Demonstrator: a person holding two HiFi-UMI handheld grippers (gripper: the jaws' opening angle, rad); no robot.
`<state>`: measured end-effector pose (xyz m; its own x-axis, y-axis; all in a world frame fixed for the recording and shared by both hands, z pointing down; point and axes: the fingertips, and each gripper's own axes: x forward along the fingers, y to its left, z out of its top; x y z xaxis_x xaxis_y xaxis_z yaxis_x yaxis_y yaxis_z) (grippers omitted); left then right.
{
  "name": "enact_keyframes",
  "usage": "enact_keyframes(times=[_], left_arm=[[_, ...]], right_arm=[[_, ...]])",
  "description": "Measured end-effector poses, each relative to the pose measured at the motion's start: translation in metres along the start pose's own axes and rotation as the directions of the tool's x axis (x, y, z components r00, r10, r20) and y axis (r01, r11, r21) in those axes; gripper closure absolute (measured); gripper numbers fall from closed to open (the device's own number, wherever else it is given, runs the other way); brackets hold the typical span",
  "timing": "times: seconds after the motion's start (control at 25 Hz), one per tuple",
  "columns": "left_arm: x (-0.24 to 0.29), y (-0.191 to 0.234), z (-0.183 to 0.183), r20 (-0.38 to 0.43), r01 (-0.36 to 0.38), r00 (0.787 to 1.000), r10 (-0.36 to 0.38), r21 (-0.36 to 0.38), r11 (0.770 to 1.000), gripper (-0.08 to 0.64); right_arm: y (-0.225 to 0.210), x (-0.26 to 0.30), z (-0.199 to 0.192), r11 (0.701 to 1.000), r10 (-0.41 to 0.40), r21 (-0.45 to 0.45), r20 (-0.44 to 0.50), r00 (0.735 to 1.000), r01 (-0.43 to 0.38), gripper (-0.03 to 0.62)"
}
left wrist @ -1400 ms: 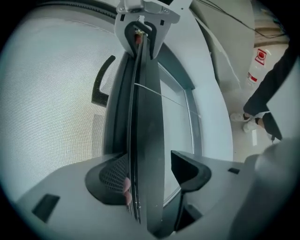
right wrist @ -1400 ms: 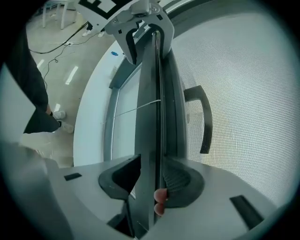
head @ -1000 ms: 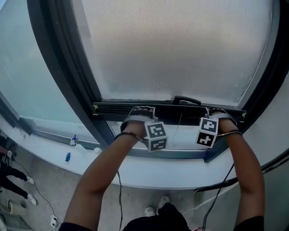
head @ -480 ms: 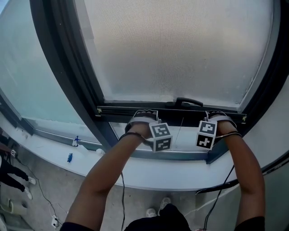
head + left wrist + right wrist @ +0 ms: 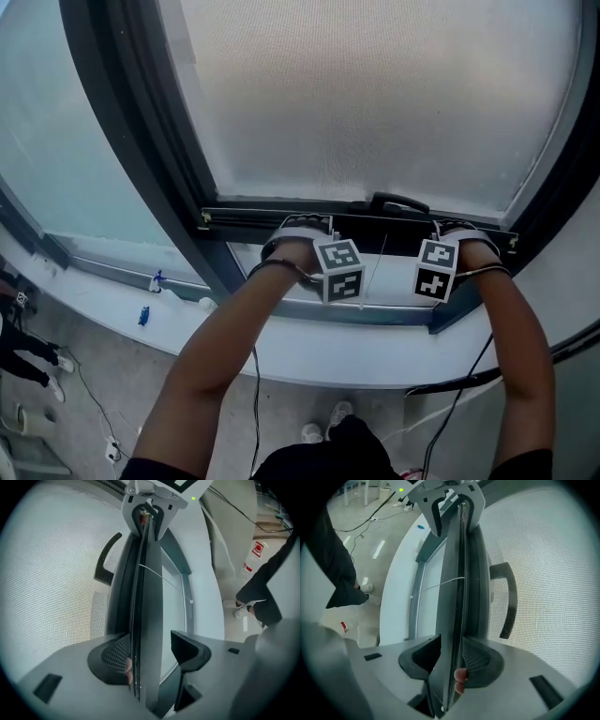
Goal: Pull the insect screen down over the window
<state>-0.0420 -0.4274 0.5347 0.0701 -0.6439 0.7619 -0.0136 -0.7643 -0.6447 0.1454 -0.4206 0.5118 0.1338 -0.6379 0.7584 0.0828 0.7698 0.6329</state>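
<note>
Inside right hand-held gripper [image 5: 451,645]: insect screen bar [image 5: 453,573].

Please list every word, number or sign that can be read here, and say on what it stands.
Nothing here can be read.
Red label on the white container on the floor: too small to read.
Left marker cube, right marker cube: square patterns only, no writing.
</note>
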Motion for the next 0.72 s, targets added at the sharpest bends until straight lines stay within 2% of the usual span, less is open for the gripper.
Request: enact_keyframes(times=[0.36, 0.48, 0.6, 0.72], left_arm=[[-0.0002, -0.0032, -0.0012, -0.019, -0.062, 0.998, 0.063, 0.024, 0.998, 0.287], [0.0000, 0.0007, -0.0009, 0.004, -0.048, 0.999, 0.048, 0.007, 0.999, 0.287], [-0.0024, 0.0012, -0.0004, 0.068, -0.032, 0.997, 0.033, -0.020, 0.999, 0.287], [-0.0036, 0.0024, -0.0070, 0.096, -0.062, 0.993, 0.065, -0.029, 0.998, 0.287]], right_arm=[[0.0046, -0.0025, 0.0002, 1.000, 0.002, -0.002, 0.009, 1.000, -0.002, 0.445], [0.0022, -0.0021, 0.0005, 1.000, 0.006, 0.000, 0.011, 1.000, -0.006, 0.445], [0.0026, -0.0023, -0.0001, 1.000, 0.005, 0.002, 0.009, 1.000, -0.005, 0.445], [0.0030, -0.0019, -0.0002, 1.000, -0.005, 0.003, 0.005, 1.000, 0.005, 0.443]])
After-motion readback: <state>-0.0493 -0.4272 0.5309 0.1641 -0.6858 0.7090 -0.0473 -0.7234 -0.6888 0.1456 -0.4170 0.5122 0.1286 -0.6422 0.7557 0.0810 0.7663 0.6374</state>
